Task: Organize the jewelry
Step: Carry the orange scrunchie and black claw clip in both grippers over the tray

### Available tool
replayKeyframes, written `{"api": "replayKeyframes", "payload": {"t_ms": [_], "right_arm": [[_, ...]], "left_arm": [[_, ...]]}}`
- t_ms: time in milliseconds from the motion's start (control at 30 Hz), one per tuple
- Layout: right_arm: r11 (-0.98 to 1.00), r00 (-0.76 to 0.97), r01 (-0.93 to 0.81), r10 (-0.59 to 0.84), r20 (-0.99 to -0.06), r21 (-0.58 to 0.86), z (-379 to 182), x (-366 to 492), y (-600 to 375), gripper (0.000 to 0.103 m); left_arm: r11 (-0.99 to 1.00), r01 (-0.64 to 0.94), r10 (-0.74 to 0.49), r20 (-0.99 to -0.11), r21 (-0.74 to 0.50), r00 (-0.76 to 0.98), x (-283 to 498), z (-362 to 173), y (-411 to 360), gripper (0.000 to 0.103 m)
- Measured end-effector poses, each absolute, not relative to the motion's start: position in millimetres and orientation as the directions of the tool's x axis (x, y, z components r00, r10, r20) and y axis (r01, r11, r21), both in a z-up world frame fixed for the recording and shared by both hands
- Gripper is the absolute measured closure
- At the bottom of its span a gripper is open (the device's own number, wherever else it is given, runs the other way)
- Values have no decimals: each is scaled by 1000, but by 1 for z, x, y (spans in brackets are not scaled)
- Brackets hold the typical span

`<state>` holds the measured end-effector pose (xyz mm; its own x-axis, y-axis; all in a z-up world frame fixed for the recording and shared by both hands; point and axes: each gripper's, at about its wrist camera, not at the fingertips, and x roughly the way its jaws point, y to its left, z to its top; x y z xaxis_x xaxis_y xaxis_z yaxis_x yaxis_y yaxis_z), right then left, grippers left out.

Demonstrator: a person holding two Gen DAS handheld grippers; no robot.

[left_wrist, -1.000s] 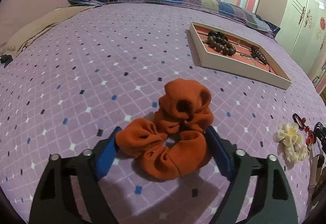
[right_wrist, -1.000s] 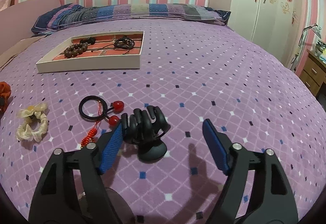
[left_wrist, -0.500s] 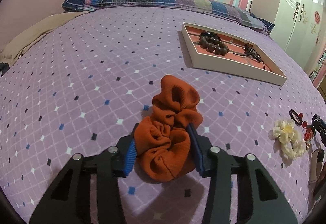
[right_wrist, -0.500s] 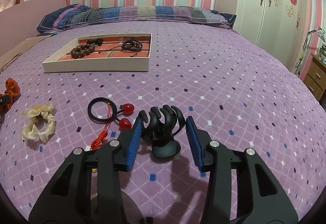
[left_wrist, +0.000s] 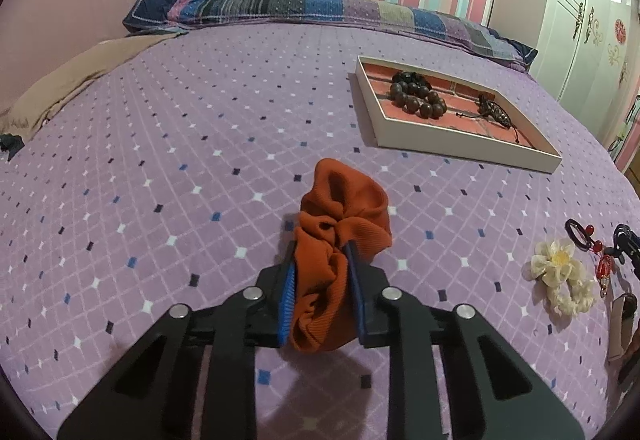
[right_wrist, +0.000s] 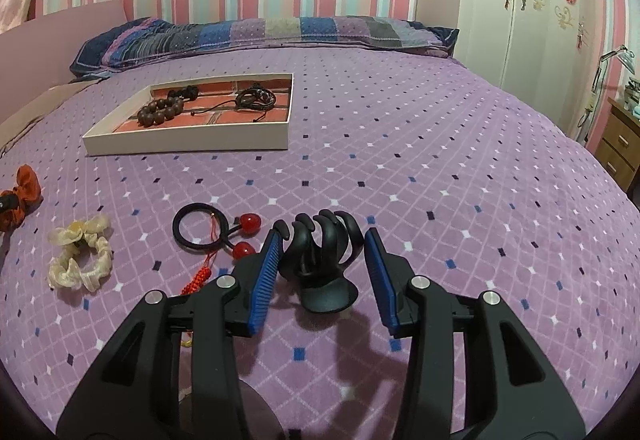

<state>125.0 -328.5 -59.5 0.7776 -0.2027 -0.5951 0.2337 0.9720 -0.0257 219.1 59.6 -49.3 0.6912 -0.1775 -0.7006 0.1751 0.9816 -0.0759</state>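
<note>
Two grippers noted. Left gripper (left_wrist: 320, 264) is clamped on the orange scrunchie (left_wrist: 340, 236), mid-bed (left_wrist: 200, 144). Right gripper (right_wrist: 320, 252) straddles the black claw clip (right_wrist: 320, 252), pads parted, left pad touching, right apart. Tray (right_wrist: 192, 142) sits toward the headboard edge.

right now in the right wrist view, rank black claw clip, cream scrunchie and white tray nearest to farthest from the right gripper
1. Black claw clip: between the open fingers of the right gripper.
2. Cream scrunchie: off to the left on the bedspread.
3. White tray: far back left, holding beads.
</note>
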Motion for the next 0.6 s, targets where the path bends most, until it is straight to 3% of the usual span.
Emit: {"api": "replayKeyframes", "payload": {"t_ms": [133, 200, 600], "right_arm": [[972, 777, 234, -202, -596, -25, -58, 126, -330, 66], [972, 774, 234, -202, -600, -25, -58, 127, -331, 75], [974, 771, 226, -190, -608, -17, -59, 128, -333, 75]], "left_arm": [[981, 178, -181, -690, -77, 700, 217, -44, 60, 82], [981, 175, -182, -685, -81, 705, 217, -42, 61, 82], [983, 163, -177, -687, -86, 704, 220, -41, 63, 83]]}}
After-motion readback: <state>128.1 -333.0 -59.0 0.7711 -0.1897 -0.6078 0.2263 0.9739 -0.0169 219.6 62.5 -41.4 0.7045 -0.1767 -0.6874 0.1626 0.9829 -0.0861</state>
